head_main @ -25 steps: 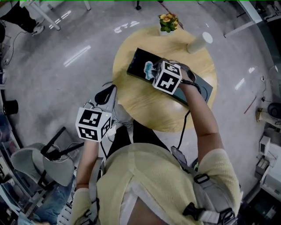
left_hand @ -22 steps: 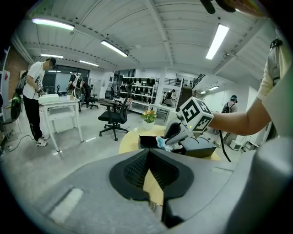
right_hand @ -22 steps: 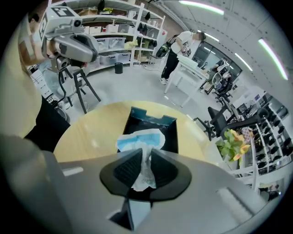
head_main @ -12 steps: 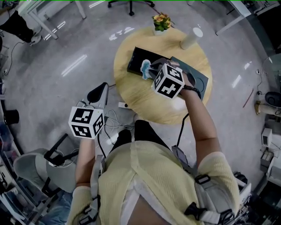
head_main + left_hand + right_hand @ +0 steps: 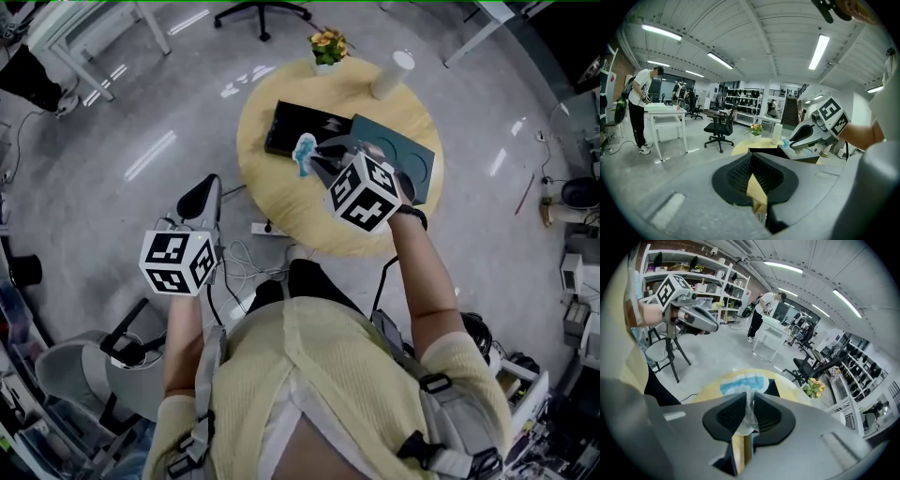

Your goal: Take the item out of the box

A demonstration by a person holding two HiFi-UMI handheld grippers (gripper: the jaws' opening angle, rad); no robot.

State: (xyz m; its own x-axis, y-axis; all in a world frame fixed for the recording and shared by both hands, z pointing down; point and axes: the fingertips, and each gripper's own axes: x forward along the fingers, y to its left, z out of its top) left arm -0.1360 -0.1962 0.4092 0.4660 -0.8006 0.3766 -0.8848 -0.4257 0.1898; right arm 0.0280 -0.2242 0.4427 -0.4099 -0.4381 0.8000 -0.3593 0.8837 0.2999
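Observation:
A black open box lies on the round wooden table, with its teal lid beside it on the right. My right gripper is shut on a thin white and blue packet, held up over the box's near edge. In the right gripper view the packet fans out beyond the pinched jaws of the right gripper. My left gripper hangs off the table's left over the floor. Its jaws are shut on nothing in the left gripper view.
A small flower pot and a white cylinder stand at the table's far edge. A power strip with cables lies on the floor below the table. A grey chair stands at the left. A person stands by a white desk.
The right gripper has drawn up and back from the box with the packet in its jaws. The left gripper has drifted slightly left and stays off the table.

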